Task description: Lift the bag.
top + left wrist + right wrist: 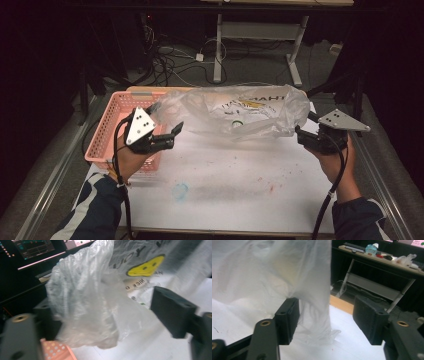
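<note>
One clear plastic bag point(240, 112) w/ a yellow smiley print lies spread across the far half of the table point(225, 190), stretched between the two tongs. Its left end sits just ahead of the left gripper point(172, 134). Its right end is at the right gripper point(300, 134).

Left gripper: jaws wide. In the left gripper view a crumpled bunch of bag point(85, 305) hangs between them, but the right pad stands clear of the film, so no grip; whether the left pad touches can't be told. Right gripper point(325, 320): jaws mid-width, w/ a bag corner point(312, 322) between them, film lying against the left pad, the right pad well apart from it. Not clamped either.

Risks, as a judgement:
- Neither side pinches the film, so a lift now prob. leaves the bag on the table or pulls up one end only.
- Thin film slips easily; a shallow bite on a corner could slide out once tension comes on.
- Left gripper is just beside the pink basket point(117, 127); a sweep that way could snag its rim or drag the bag's end over it.
- Closing on a thick bunch may catch both layers and keep the mouth shut.

Count: 1 bag, 1 basket, 2 grippers, 1 small blue ring mark point(180, 191) on the tabletop, nearer the left gripper.
</note>
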`<move>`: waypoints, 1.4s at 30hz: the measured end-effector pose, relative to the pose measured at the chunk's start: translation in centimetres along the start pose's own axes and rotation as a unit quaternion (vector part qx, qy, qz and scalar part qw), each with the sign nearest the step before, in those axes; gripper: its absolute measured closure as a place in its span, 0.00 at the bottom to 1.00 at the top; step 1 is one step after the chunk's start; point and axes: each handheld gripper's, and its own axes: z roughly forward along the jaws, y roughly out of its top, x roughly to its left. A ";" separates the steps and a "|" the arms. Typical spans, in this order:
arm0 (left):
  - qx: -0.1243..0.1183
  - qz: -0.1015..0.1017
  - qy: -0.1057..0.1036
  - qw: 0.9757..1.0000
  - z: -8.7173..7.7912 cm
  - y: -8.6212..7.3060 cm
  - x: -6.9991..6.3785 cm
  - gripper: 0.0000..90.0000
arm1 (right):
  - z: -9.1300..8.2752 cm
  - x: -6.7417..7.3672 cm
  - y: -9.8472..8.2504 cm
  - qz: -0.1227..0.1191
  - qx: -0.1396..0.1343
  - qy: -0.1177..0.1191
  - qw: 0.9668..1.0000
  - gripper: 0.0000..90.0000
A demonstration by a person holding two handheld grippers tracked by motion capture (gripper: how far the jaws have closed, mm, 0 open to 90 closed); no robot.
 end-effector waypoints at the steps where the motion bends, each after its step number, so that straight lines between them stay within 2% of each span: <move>1: 0.003 0.003 0.004 1.000 -0.3 -0.3 -0.2 0.18 | 0.0 0.0 0.0 0.001 0.000 0.002 1.000 0.52; 4: 0.003 -0.002 0.005 1.000 -1.1 -0.5 -0.2 0.18 | 0.1 0.0 -0.2 0.003 0.000 0.004 1.000 0.56; 9: -0.009 -0.029 0.013 0.999 -2.3 0.0 0.7 0.18 | 0.0 0.0 -0.1 0.002 -0.004 0.008 1.000 0.59; 11: -0.015 -0.024 0.017 0.999 -2.5 0.3 0.9 0.18 | 0.0 0.0 -0.1 0.003 -0.006 0.006 1.000 0.58; 13: -0.011 -0.015 0.037 0.999 -2.5 0.5 1.1 0.20 | 0.1 0.0 -0.1 0.003 -0.006 0.010 1.000 0.58; 15: -0.009 -0.034 0.035 0.999 -2.4 0.4 1.8 0.20 | 0.1 0.2 -0.1 0.002 -0.005 0.009 1.000 0.57; 17: 0.004 -0.040 0.040 0.998 -2.3 -0.1 2.0 0.19 | 0.1 0.2 -0.2 0.000 -0.006 0.010 1.000 0.55; 18: 0.004 -0.032 0.041 0.999 -2.2 -0.3 2.1 0.19 | 0.0 0.2 -0.2 -0.001 -0.005 0.009 1.000 0.54; 20: 0.017 -0.030 0.044 0.998 -2.1 -0.8 2.0 0.19 | -0.2 0.2 -0.3 -0.001 -0.006 0.007 1.000 0.53; 26: 0.021 -0.016 0.031 0.999 -1.9 -2.1 2.0 0.19 | -0.9 0.4 -0.9 -0.006 -0.006 0.009 1.000 0.47; 36: 0.042 -0.016 0.035 0.998 -1.4 -4.0 1.9 0.19 | -2.8 -0.2 -1.8 -0.003 -0.008 0.008 1.000 0.39; 42: 0.055 -0.015 0.035 0.998 -1.3 -5.1 1.7 0.19 | -3.3 -0.5 -2.6 0.001 0.001 0.006 1.000 0.37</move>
